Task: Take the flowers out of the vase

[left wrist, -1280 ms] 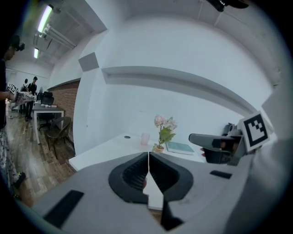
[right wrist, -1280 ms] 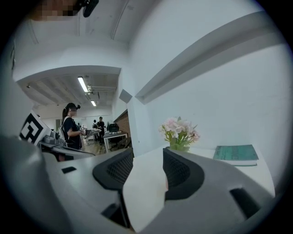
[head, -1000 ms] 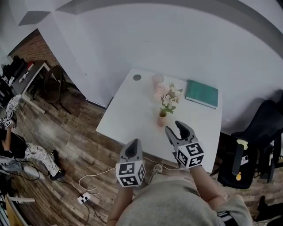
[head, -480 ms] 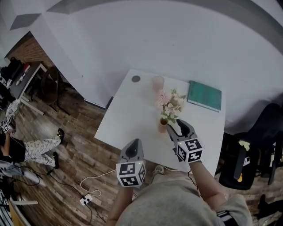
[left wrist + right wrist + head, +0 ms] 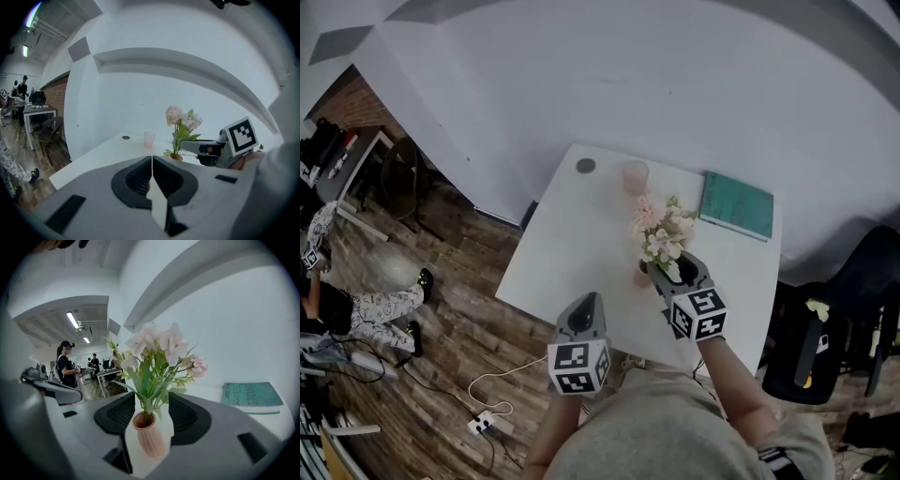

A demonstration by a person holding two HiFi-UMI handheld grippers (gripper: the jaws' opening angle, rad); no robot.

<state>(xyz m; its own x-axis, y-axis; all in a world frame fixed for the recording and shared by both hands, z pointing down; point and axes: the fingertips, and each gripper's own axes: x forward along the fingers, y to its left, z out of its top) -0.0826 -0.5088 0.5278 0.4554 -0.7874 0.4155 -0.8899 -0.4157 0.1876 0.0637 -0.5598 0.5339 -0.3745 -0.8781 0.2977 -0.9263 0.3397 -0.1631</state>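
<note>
A small terracotta vase (image 5: 149, 437) holds pink and white flowers (image 5: 157, 352) with green leaves; it stands on the white table (image 5: 572, 244) near its front edge. My right gripper (image 5: 151, 403) has its jaws opening, one on each side of the stems just above the vase mouth, and neither pad touches them. From the head view, the same gripper (image 5: 673, 269) sits right beside the flowers (image 5: 661, 230). My left gripper (image 5: 584, 305) hangs short of the table's front edge with its jaws together and nothing between them; in its own view (image 5: 152, 161) the vase (image 5: 176, 157) is ahead on the right.
A green book (image 5: 736, 206) lies at the back right of the table, with a pink cup (image 5: 635, 176) and a small dark disc (image 5: 585, 166) at the back. A black chair (image 5: 853, 309) stands to the right. A cable and power strip (image 5: 483, 422) lie on the wooden floor.
Both grippers have moved forward toward the table. The right gripper has come up to the vase, so the stems now stand between its jaws.
</note>
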